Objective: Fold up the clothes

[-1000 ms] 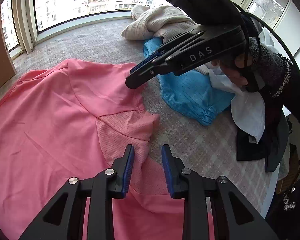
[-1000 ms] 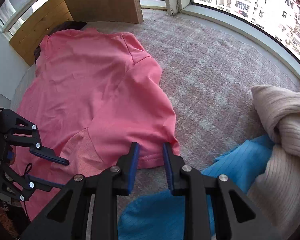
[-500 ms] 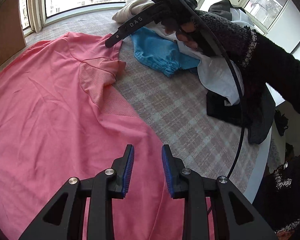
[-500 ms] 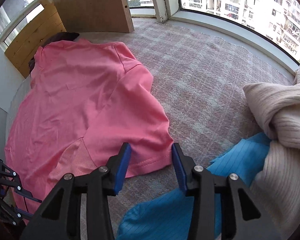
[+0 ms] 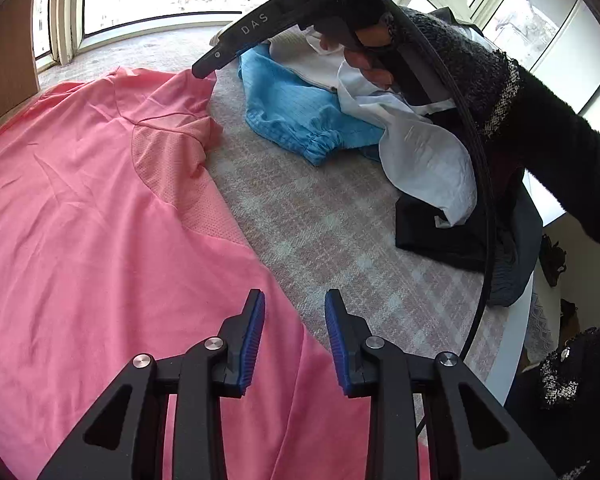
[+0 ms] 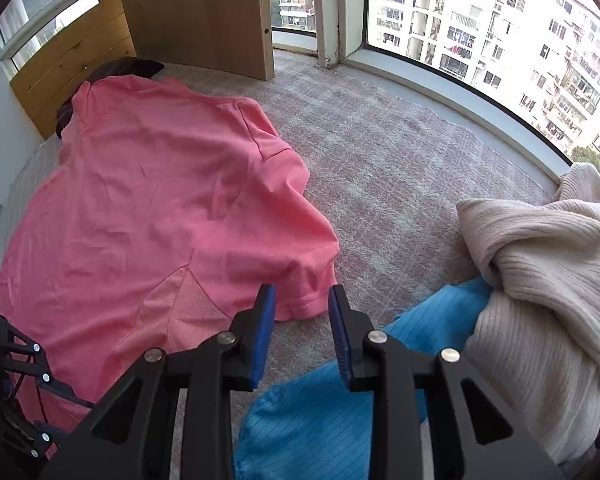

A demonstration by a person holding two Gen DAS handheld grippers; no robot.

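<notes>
A pink shirt [image 5: 100, 240] lies spread flat on the checked table cover [image 5: 340, 248]. My left gripper [image 5: 294, 340] hovers open over the shirt's right side edge, with nothing pressed between its blue pads. In the right wrist view the same pink shirt [image 6: 160, 208] fills the left half, its short sleeve pointing at me. My right gripper [image 6: 302, 328] is just short of the sleeve hem [image 6: 304, 304]; its jaws are opening and the pads do not press the cloth. From the left wrist view, its fingers [image 5: 256, 32] reach down over the sleeve, held by a hand in a dark sleeve.
A blue garment [image 5: 296, 112] lies right of the sleeve, with a white cloth [image 5: 424, 156] and a black garment [image 5: 432, 236] beyond it. A cream knit sweater [image 6: 540, 280] is piled at the right. The table's edge [image 5: 512, 344] runs nearby. A wooden panel [image 6: 204, 12] stands at the back.
My left gripper has drawn back from the sleeve along the shirt's side edge. The right gripper has shifted a little over the sleeve hem, and its jaws stand wider than a second ago.
</notes>
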